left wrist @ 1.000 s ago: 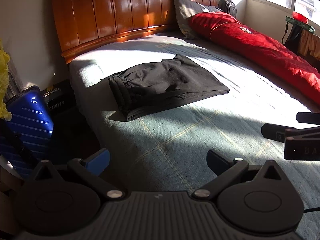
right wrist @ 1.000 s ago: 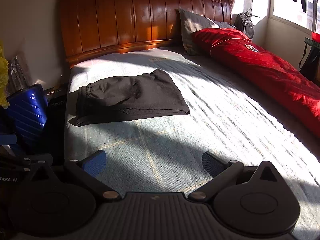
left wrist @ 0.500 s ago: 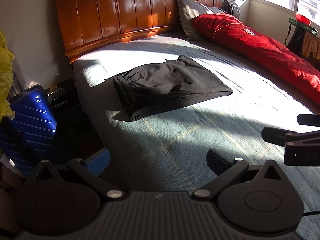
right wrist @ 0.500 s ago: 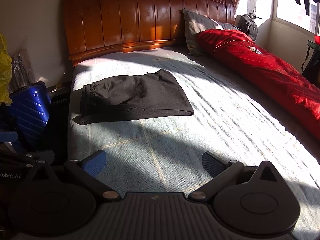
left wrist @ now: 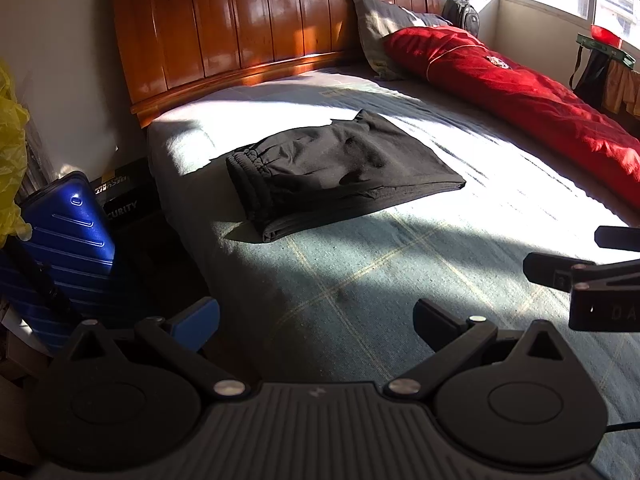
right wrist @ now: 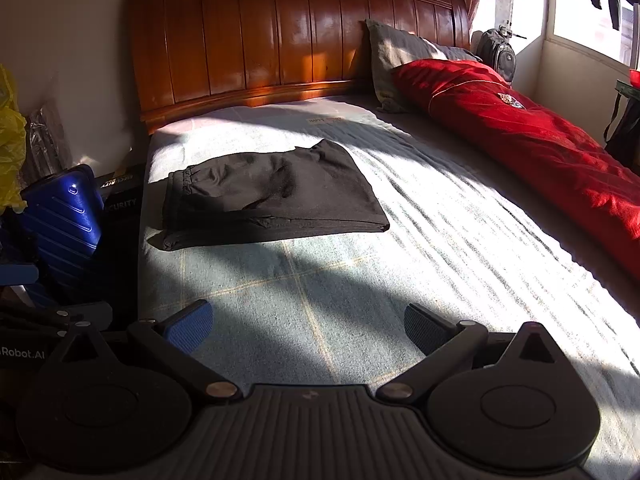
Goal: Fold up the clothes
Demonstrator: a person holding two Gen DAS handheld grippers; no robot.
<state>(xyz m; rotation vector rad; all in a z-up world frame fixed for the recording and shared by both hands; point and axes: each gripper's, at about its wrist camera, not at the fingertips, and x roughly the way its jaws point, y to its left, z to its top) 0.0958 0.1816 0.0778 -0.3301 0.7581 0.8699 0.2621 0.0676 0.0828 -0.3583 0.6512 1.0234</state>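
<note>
A black garment point(left wrist: 340, 172) lies folded into a flat rectangle on the left side of the bed point(left wrist: 380, 280), its elastic waistband toward the bed's left edge. The right wrist view shows the same folded garment point(right wrist: 268, 196) in sunlight. My left gripper point(left wrist: 316, 320) hovers over the near part of the bed, well short of the garment, open and holding nothing. My right gripper point(right wrist: 308, 326) is also open and holds nothing, low over the sheet point(right wrist: 440, 264). The right gripper's fingers point(left wrist: 560, 270) show at the right edge of the left wrist view.
A red quilt point(left wrist: 520, 92) runs along the bed's right side below a grey pillow point(left wrist: 380, 28). The wooden headboard point(left wrist: 272, 28) stands behind. A blue suitcase point(left wrist: 68, 236) and a dark box point(left wrist: 124, 196) sit beside the bed's left edge. A yellow bag point(left wrist: 10, 152) hangs at far left.
Both views have shifted slightly, so the garment and headboard sit a little further right in frame. The garment lies unchanged and both grippers stay open.
</note>
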